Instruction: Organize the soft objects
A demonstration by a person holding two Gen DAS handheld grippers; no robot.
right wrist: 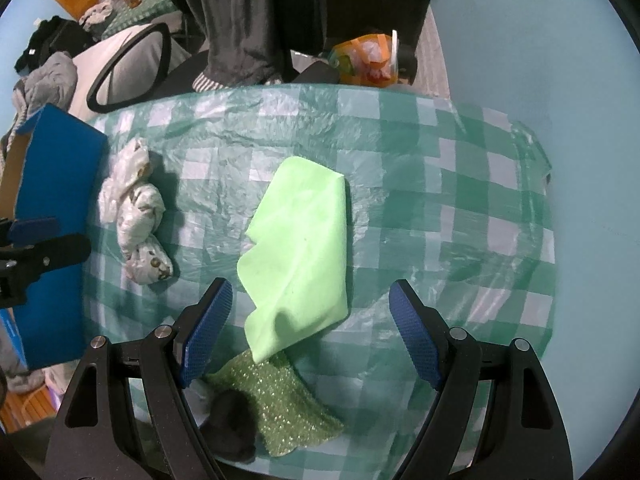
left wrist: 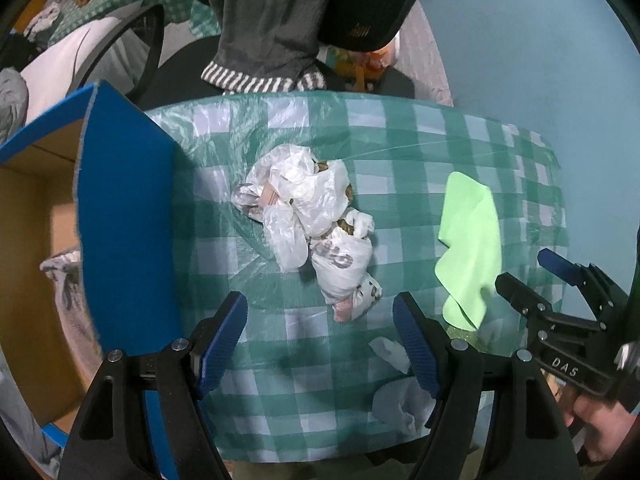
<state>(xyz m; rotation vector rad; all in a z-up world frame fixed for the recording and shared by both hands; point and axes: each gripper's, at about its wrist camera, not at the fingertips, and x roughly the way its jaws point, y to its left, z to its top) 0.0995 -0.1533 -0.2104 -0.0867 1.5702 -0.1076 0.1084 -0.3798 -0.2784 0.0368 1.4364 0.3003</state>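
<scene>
A bundle of crumpled white plastic bags lies in the middle of the green checked table; it shows at the left in the right wrist view. A light green cloth lies to its right, also central in the right wrist view. A sparkly green scrub cloth and a dark fuzzy item lie by the near edge. My left gripper is open and empty just before the bags. My right gripper is open over the near end of the light green cloth; it appears in the left wrist view.
An open blue cardboard box stands at the table's left edge, with a printed bag inside. White crumpled tissue lies near the front edge. A chair, hanging clothes and an orange bag stand behind the table.
</scene>
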